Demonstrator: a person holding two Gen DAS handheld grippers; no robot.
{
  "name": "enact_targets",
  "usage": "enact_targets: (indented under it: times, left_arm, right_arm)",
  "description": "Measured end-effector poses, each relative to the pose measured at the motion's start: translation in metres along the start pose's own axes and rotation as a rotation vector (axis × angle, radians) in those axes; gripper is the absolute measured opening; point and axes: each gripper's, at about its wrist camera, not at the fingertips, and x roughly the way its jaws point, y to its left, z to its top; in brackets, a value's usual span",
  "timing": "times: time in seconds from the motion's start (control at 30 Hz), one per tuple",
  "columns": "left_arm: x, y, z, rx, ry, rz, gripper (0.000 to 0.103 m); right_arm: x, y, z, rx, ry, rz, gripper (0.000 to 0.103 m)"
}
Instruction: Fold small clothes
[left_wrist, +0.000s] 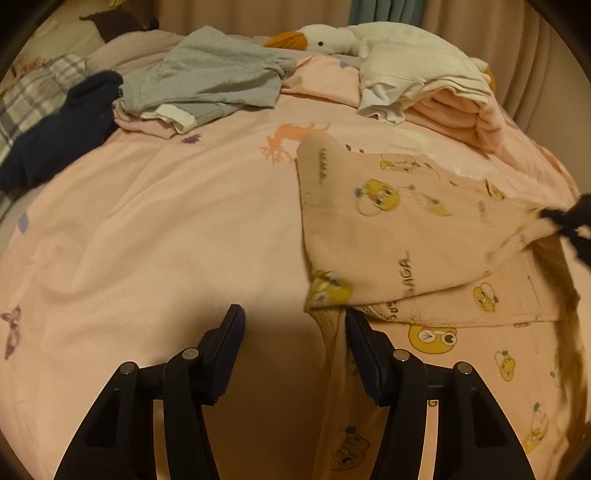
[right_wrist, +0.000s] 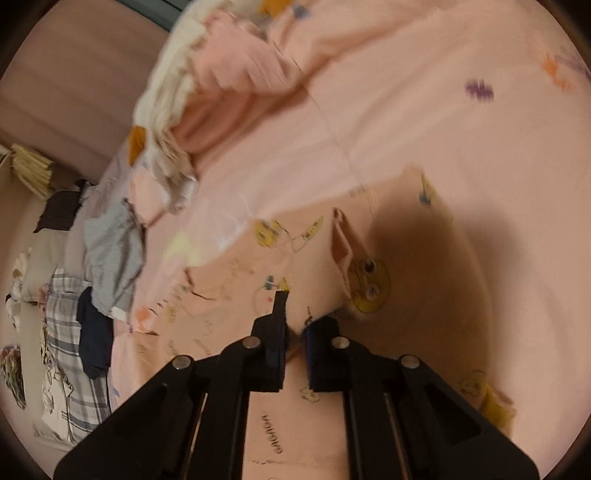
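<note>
A small pink garment with yellow cartoon ducks (left_wrist: 399, 229) lies on the pink bed sheet (left_wrist: 166, 229), at the right. One flap of it is lifted and pulled across the rest. My left gripper (left_wrist: 295, 325) is open and empty, just left of the garment's near edge. My right gripper (right_wrist: 293, 317) is shut on the duck garment (right_wrist: 236, 273) and holds its cloth raised; its dark fingers show at the right edge of the left wrist view (left_wrist: 569, 218).
A grey top (left_wrist: 207, 74) and a dark navy garment (left_wrist: 62, 129) lie at the back left. A folded stack of white and pink clothes (left_wrist: 424, 88) sits at the back right beside a white plush goose (left_wrist: 325, 37). Curtains hang behind the bed.
</note>
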Motion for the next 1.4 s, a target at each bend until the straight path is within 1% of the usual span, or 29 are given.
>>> enact_targets:
  times: [0.07, 0.17, 0.2, 0.23, 0.3, 0.33, 0.4, 0.47, 0.5, 0.57, 0.6, 0.67, 0.7, 0.73, 0.8, 0.83, 0.87, 0.9, 0.97, 1.03, 1.1, 1.13, 1.17, 1.23, 1.27, 1.3, 1.33, 1.37, 1.4]
  left_arm:
    - [-0.002, -0.009, -0.003, 0.036, -0.018, 0.056, 0.059]
    - [-0.005, -0.010, -0.005, 0.013, -0.018, 0.093, 0.059]
    - [-0.005, -0.010, -0.006, 0.002, -0.015, 0.098, 0.058]
    - [-0.005, -0.009, -0.005, -0.002, -0.012, 0.100, 0.057]
    - [-0.009, -0.011, -0.006, -0.005, 0.007, 0.112, 0.057]
    - [-0.014, -0.012, -0.006, 0.006, 0.024, 0.125, 0.055]
    - [-0.031, -0.013, -0.007, 0.028, 0.025, 0.161, 0.055]
    - [-0.068, -0.014, -0.005, 0.051, -0.071, 0.231, 0.055]
    - [-0.079, -0.014, -0.003, 0.049, -0.106, 0.245, 0.055]
    - [-0.109, -0.017, 0.007, 0.004, -0.219, 0.204, 0.055]
    - [-0.113, -0.021, 0.014, -0.010, -0.251, 0.159, 0.055]
    - [-0.104, -0.037, 0.030, 0.001, -0.270, 0.079, 0.055]
    - [-0.091, -0.047, 0.038, 0.022, -0.253, 0.055, 0.055]
    - [-0.072, -0.059, 0.046, 0.051, -0.209, 0.047, 0.052]
    - [-0.029, -0.080, 0.054, 0.112, -0.102, 0.062, 0.047]
    - [-0.008, -0.086, 0.051, 0.136, -0.037, 0.091, 0.040]
    - [0.012, -0.090, 0.045, 0.152, 0.025, 0.127, 0.038]
    - [0.020, -0.089, 0.035, 0.166, 0.042, 0.156, 0.038]
    - [0.006, -0.086, 0.018, 0.208, -0.047, 0.143, 0.038]
    - [-0.005, -0.080, 0.004, 0.261, -0.039, 0.126, 0.038]
    - [-0.019, -0.070, -0.006, 0.278, -0.042, 0.137, 0.038]
    - [-0.028, -0.064, -0.010, 0.266, -0.024, 0.132, 0.038]
    - [-0.033, -0.059, -0.011, 0.244, 0.004, 0.118, 0.038]
    - [-0.044, -0.052, -0.009, 0.168, 0.032, 0.021, 0.038]
    - [-0.052, -0.045, -0.009, 0.117, 0.014, -0.042, 0.038]
    - [-0.054, -0.042, -0.012, 0.079, 0.000, -0.065, 0.039]
    - [-0.051, -0.037, -0.014, 0.050, 0.017, -0.055, 0.039]
    - [-0.041, -0.033, -0.018, 0.043, 0.084, -0.019, 0.039]
    - [-0.031, -0.029, -0.023, 0.037, 0.147, 0.005, 0.039]
  right_arm:
    - [-0.022, -0.001, 0.005, -0.048, -0.032, -0.029, 0.008]
    - [-0.048, -0.022, 0.008, -0.087, -0.093, -0.079, 0.009]
    - [-0.047, -0.028, 0.006, -0.108, -0.090, -0.091, 0.009]
    - [-0.040, -0.035, 0.000, -0.146, -0.045, -0.128, 0.010]
    - [-0.022, -0.053, -0.013, -0.165, 0.044, -0.204, 0.016]
    - [-0.023, -0.061, -0.016, -0.149, 0.049, -0.210, 0.020]
    - [-0.031, -0.078, -0.018, -0.082, 0.029, -0.153, 0.029]
    - [-0.043, -0.084, -0.012, -0.073, 0.041, -0.166, 0.044]
    - [-0.049, -0.083, -0.011, -0.083, 0.032, -0.192, 0.047]
    - [-0.071, -0.073, -0.008, -0.141, -0.033, -0.260, 0.049]
    - [-0.083, -0.065, -0.007, -0.176, -0.076, -0.257, 0.049]
    - [-0.096, -0.050, -0.006, -0.222, -0.126, -0.181, 0.052]
    - [-0.094, -0.035, -0.008, -0.264, -0.123, -0.113, 0.052]
    - [-0.088, -0.024, -0.009, -0.301, -0.108, -0.081, 0.051]
    - [-0.064, -0.002, -0.017, -0.387, -0.073, -0.067, 0.043]
    - [-0.054, 0.001, -0.020, -0.407, -0.056, -0.077, 0.030]
    - [-0.036, 0.004, -0.024, -0.431, -0.020, -0.095, 0.017]
    - [-0.013, -0.001, -0.031, -0.433, 0.048, -0.137, 0.013]
    - [0.008, -0.015, -0.049, -0.428, 0.137, -0.189, 0.007]
    - [-0.005, -0.018, -0.066, -0.521, 0.067, -0.154, 0.007]
    - [-0.014, -0.019, -0.078, -0.601, 0.118, -0.174, 0.007]
    - [-0.020, -0.021, -0.080, -0.595, 0.160, -0.194, 0.007]
    - [-0.027, -0.021, -0.081, -0.572, 0.187, -0.199, 0.012]
    - [-0.041, -0.020, -0.079, -0.550, 0.212, -0.172, 0.015]
    - [-0.048, -0.017, -0.079, -0.558, 0.198, -0.145, 0.014]
    - [-0.054, -0.015, -0.080, -0.578, 0.151, -0.133, 0.017]
    - [-0.057, -0.015, -0.080, -0.592, 0.105, -0.152, 0.028]
    - [-0.054, -0.019, -0.080, -0.580, 0.089, -0.192, 0.041]
    - [-0.044, -0.030, -0.079, -0.518, 0.117, -0.259, 0.043]
